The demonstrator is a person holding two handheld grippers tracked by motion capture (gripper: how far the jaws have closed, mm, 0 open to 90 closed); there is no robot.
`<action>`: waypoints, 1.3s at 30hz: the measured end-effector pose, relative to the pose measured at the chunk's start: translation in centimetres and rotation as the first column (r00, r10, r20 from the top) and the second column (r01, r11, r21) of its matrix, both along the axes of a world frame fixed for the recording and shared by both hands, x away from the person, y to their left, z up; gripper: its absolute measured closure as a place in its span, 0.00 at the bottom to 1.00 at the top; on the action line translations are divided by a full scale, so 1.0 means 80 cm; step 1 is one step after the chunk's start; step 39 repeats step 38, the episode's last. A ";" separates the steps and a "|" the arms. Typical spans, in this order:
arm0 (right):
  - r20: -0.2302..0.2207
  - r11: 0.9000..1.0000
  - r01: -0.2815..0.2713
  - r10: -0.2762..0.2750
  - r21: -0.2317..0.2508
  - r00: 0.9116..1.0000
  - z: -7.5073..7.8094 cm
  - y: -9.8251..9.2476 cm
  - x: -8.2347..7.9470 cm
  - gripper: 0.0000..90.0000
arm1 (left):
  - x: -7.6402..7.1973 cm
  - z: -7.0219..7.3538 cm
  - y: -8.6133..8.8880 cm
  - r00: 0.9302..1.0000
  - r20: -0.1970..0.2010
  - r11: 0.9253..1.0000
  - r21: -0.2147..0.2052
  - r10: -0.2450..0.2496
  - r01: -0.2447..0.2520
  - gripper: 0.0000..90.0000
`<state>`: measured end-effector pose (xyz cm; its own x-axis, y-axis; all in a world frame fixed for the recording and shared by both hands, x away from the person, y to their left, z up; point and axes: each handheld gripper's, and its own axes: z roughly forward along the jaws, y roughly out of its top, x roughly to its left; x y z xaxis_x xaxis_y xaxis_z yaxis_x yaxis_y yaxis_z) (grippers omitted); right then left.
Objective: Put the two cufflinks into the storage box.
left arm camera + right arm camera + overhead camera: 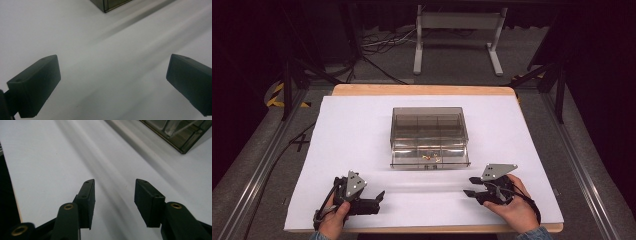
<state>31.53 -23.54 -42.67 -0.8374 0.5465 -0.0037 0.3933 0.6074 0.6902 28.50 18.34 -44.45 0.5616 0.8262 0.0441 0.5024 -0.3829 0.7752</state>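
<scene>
Here left gripper (381,196) jaws wide, right gripper (471,186) jaws partly apart; both hold nothing, above white sheet (362,130).

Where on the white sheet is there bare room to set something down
Wide bare strips flank the clear drawer box, left and right. The near strip between the left claw and right claw is free; behind the box is narrower.

Nearest to my claws sits the clear smoky plastic organizer box (429,136), upright and square to the table's edges, in the middle of the white sheet, well apart from both claws. Its inside is split into compartments. A shallow drawer stands pulled out toward me at the front, with a few small gold-coloured bits (430,156) lying in it.
</scene>
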 end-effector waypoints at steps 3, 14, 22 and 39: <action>0.000 1.000 0.010 -0.010 -0.002 1.000 -0.004 -0.001 0.000 0.57 | 0.000 0.000 0.000 1.000 -0.003 1.000 -0.002 -0.003 0.003 0.00; 0.036 0.999 0.046 -0.045 -0.027 0.998 -0.014 0.003 -0.004 0.55 | -0.001 0.000 -0.001 1.000 -0.003 1.000 -0.001 -0.009 0.009 0.00; 0.066 0.996 0.084 -0.082 -0.027 0.994 -0.022 0.004 -0.006 0.41 | 0.000 0.000 0.000 1.000 -0.004 1.000 -0.005 -0.007 0.007 0.00; 0.048 0.990 0.139 -0.140 0.024 0.989 -0.033 -0.004 0.004 0.13 | 0.000 -0.001 -0.001 1.000 -0.009 1.000 0.007 -0.011 0.011 0.00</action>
